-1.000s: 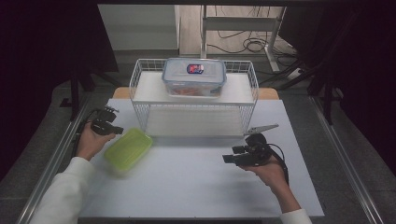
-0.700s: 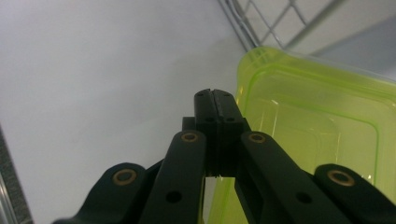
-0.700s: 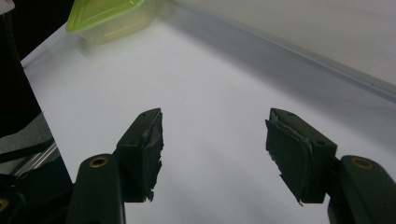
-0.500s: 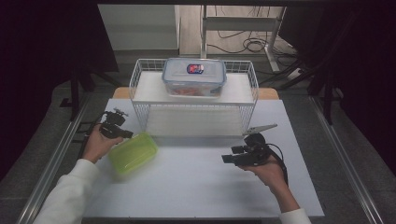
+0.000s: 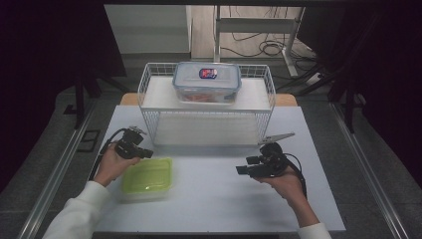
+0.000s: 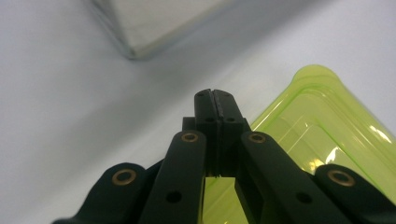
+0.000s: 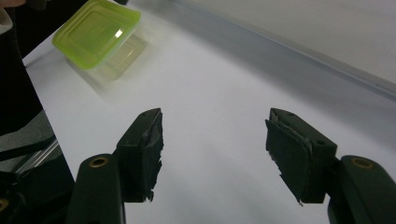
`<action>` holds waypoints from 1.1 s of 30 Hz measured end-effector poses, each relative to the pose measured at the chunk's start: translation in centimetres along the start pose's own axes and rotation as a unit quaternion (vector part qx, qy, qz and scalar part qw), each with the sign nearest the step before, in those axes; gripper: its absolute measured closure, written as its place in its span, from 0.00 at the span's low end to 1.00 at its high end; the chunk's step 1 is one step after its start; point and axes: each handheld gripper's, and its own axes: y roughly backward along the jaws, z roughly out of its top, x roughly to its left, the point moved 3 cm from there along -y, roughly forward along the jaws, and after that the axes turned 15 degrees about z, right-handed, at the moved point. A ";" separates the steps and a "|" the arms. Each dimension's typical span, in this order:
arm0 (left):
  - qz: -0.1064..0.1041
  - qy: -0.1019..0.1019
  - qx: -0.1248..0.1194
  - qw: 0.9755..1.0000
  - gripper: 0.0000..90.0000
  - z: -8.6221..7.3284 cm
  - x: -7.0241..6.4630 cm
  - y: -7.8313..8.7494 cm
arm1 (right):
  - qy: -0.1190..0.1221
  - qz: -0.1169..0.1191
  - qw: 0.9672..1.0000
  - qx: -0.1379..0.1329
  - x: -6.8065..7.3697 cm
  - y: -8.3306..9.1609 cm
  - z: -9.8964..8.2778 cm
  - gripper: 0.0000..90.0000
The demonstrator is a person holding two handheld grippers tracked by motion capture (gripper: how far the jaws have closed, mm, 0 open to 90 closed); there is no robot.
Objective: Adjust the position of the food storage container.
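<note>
Risky from here: left tongs (image 5: pixel 145 153) pressed together and empty just beside the green-lidded box (image 5: pixel 147 177) lying on the table (image 5: pixel 219 199), right tongs (image 5: pixel 242 170) apart and well off, so any careless nudge could shove the light box toward the edge.

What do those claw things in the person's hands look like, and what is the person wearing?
Both are black. The left gripper has brass-coloured rivets on its arms. The right gripper has worn, ragged pads, a grey pointed plate and a black cable. The sleeves are white.
</note>
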 end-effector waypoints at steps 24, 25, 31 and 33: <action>0.010 0.093 0.022 0.995 1.00 -10.0 3.5 2.8 | -0.005 -0.005 1.000 -0.001 0.1 0.1 -0.1 0.40; 0.007 0.091 0.021 0.996 1.00 -9.9 3.2 2.7 | -0.005 -0.005 1.000 -0.001 0.1 0.1 -0.1 0.40; -0.008 0.076 0.020 0.997 1.00 -8.6 1.4 2.3 | -0.007 -0.005 1.000 -0.004 0.0 0.3 -0.2 0.40; -0.014 0.075 0.018 0.997 1.00 -8.2 0.7 2.2 | -0.005 -0.005 1.000 -0.004 0.1 0.3 -0.2 0.40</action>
